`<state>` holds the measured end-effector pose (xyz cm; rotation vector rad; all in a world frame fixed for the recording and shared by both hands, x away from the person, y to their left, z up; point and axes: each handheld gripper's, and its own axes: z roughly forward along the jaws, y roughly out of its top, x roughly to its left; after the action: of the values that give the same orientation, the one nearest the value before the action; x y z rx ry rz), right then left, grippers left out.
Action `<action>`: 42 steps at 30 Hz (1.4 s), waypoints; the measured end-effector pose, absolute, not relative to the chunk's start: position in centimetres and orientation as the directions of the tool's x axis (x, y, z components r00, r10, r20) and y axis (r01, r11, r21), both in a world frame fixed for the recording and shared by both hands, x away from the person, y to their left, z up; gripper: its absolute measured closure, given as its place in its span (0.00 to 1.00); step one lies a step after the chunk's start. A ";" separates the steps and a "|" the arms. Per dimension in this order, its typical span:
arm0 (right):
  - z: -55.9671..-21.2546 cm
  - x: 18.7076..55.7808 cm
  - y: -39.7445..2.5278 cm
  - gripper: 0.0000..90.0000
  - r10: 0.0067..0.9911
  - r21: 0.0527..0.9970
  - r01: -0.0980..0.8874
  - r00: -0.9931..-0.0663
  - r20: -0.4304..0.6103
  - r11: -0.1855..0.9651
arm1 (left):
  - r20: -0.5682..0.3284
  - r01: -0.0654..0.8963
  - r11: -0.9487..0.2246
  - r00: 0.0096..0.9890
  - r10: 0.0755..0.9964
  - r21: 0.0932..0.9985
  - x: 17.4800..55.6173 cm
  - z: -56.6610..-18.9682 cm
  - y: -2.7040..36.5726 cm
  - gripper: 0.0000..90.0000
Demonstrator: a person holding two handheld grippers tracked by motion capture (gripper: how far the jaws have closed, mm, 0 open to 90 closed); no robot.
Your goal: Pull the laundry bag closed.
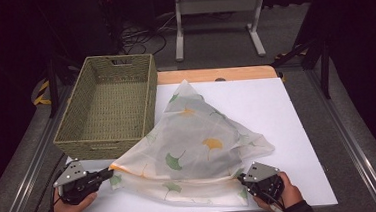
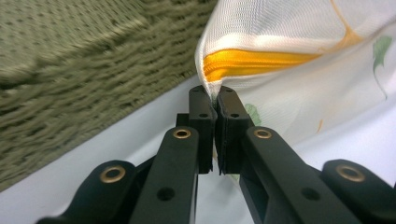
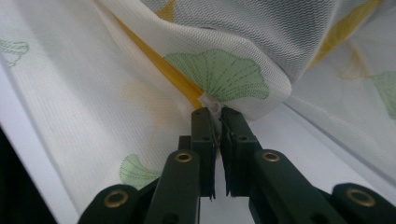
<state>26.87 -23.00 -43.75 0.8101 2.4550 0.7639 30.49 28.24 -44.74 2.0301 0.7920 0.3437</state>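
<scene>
Left claw (image 1: 111, 172) and right claw (image 1: 241, 179), both at the near counter (image 1: 298, 128) edge, are each clamped tight on a zipper-end corner of the mesh bag (image 1: 199, 145). The bag sprawls just right of the basket (image 1: 108, 104), one edge against it. Looks light, limp and snag-prone; the corner seams give the best hold.

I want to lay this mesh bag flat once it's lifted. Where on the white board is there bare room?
The broadest bare patch of the white board lies right of the mesh bag, out to the board's right edge. A narrower strip runs behind the bag, before the wooden edge. The left is crowded: the wicker basket fills it and the bag touches it.
</scene>
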 end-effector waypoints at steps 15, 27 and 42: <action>-43.8 29.0 -25.7 0.94 0.743 0.662 0.461 -0.631 -0.223 0.591 | -0.042 0.383 -0.494 0.820 0.570 0.781 30.6 -45.7 25.0 0.93; -44.0 29.2 -26.9 0.93 0.750 0.698 0.457 -0.638 -0.175 0.552 | 0.036 0.316 -0.487 0.810 0.585 0.814 29.7 -45.2 25.6 0.54; -42.9 27.3 -28.8 0.83 0.744 0.778 0.396 -0.655 -0.133 0.488 | -0.010 0.328 -0.362 0.753 0.658 0.872 29.9 -44.2 27.5 0.20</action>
<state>27.28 -28.76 -42.95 0.9423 2.2791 1.0205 29.87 27.49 -44.21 1.9727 0.7476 0.4251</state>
